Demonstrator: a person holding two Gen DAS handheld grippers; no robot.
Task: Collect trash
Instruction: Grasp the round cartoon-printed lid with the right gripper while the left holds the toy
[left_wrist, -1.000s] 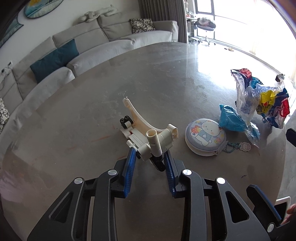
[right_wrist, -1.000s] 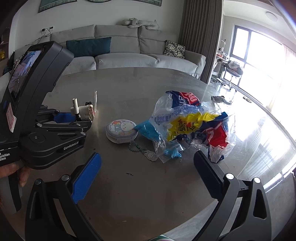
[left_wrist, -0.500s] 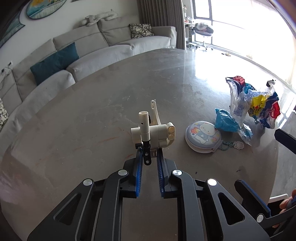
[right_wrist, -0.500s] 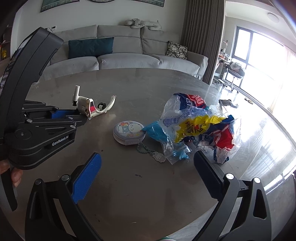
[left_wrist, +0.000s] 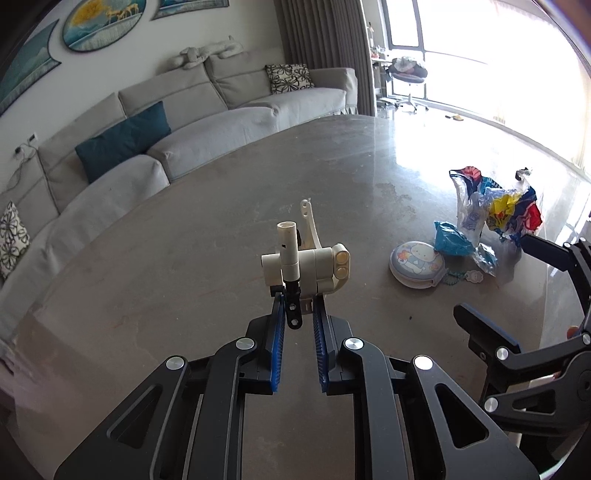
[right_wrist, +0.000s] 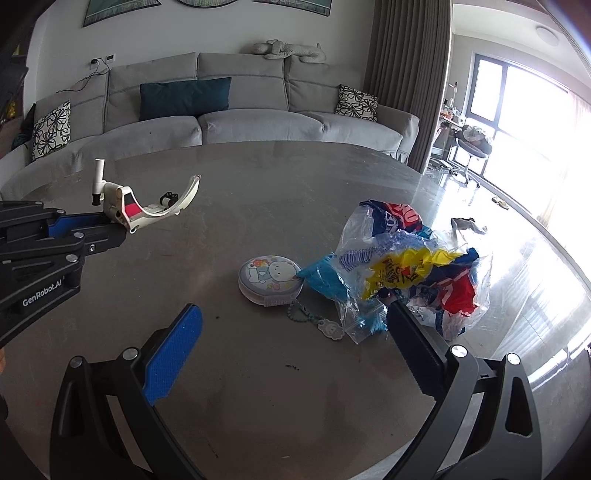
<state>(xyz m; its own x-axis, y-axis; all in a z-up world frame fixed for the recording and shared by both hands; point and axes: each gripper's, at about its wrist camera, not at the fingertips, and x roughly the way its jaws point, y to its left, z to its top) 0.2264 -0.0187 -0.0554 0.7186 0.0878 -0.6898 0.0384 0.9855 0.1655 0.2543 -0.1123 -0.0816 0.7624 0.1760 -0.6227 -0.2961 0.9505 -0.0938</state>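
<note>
Left tongs (left_wrist: 298, 314) now clamp the white toy piece (left_wrist: 306, 262), lifted clear of the surface (left_wrist: 184, 266); right tongs (right_wrist: 291, 343) gape at four o'clock, empty

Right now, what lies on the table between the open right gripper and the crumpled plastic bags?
In the right wrist view, a small clear bag with blue contents lies between the right gripper and the crumpled plastic bags.

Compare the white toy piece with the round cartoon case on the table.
The white toy piece is held off the table, clamped by the left gripper; the round cartoon case lies flat on the table. The toy piece is angular with a curved arm and upright tube; the case is a smooth disc with a beaded charm. Both are pale.
</note>
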